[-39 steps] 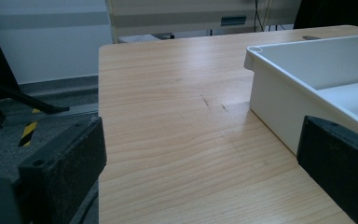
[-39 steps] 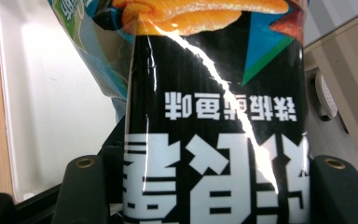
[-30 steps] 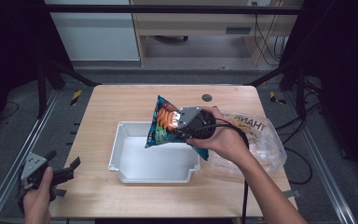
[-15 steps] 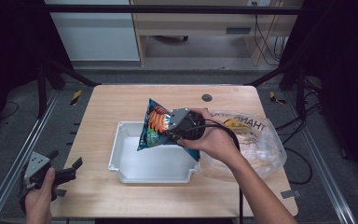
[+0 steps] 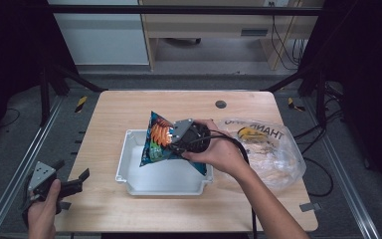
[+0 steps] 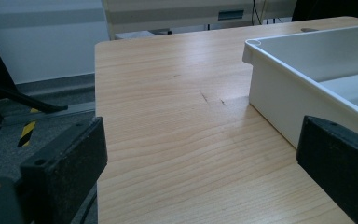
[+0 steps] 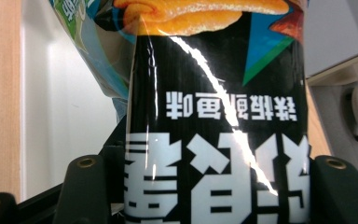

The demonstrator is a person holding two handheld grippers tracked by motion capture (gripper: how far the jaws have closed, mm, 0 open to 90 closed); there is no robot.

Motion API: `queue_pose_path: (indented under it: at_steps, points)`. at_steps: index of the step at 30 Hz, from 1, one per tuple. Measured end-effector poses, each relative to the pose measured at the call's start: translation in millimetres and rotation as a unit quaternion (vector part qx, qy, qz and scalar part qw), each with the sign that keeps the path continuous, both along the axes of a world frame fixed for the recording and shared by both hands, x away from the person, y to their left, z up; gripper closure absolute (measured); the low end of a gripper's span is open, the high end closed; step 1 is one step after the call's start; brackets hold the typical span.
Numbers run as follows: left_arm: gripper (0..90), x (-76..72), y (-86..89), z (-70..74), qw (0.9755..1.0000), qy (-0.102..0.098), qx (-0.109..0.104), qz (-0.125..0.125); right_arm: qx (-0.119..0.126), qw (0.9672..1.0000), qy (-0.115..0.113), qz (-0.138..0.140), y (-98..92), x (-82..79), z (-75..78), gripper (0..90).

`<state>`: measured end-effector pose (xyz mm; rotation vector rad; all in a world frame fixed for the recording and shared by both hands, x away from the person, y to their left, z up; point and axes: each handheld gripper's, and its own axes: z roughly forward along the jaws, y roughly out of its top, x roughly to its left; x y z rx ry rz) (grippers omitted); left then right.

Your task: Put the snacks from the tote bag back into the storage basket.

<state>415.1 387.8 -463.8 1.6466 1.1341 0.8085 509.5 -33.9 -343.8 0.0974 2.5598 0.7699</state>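
One snack bag (image 5: 160,142), one white tray (image 5: 164,175), one clear plastic bag (image 5: 268,149) and two grippers are in play.

The right gripper (image 5: 175,141) is clamped on the snack bag, its jaws closed as far as the packet lets them; in the right gripper view the bag (image 7: 214,116) fills the gap between both jaws, print upside down. The bag hangs tilted over the tray's far edge, about table centre, its lower corner dipping toward the tray floor.

The left gripper (image 5: 72,185) sits at 8 o'clock, off the table's near-left corner, jaws wide apart with nothing between them. In the left gripper view bare wood lies between them and the tray (image 6: 279,112) stands at 2 o'clock.

The table (image 5: 119,114) is light wood with rounded corners and one round grommet (image 5: 221,104) at 12 o'clock. Grey floor surrounds it, with a black frame and metal rails on both sides; a pale cabinet and a wooden desk stand beyond, cables at 2 o'clock.

The plastic bag lies at 3 o'clock, just right of the tray, crumpled, with something yellow inside. The right hand (image 5: 219,152) and cable cross between it and the tray.
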Motion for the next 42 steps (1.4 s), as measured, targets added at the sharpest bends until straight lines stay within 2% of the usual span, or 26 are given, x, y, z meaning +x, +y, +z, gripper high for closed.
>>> queue_pose_path:
  at_steps: [9, 13, 19, 42]
  points:
    - [1.4, 0.7, -0.3, -0.3, 1.0, 0.001, 0.003, -0.003, 0.0, 0.9999, 0.013, 0.008, 8.6, -0.3, -11.4, 39.8]
    - [1.5, 0.7, -0.8, -0.6, 1.0, 0.004, 0.002, -0.003, -0.011, 0.9997, 0.018, 0.015, 14.4, -1.5, -16.5, 39.7]
    - [1.5, 1.2, -1.4, -0.9, 1.0, 0.006, 0.003, -0.004, -0.011, 0.9994, 0.022, 0.022, 20.9, -2.0, -23.2, 39.7]
    - [1.5, 2.5, -3.4, -1.8, 0.9999, 0.008, 0.006, -0.013, -0.026, 0.9978, 0.05, 0.034, 29.7, 4.6, -47.5, 39.7]
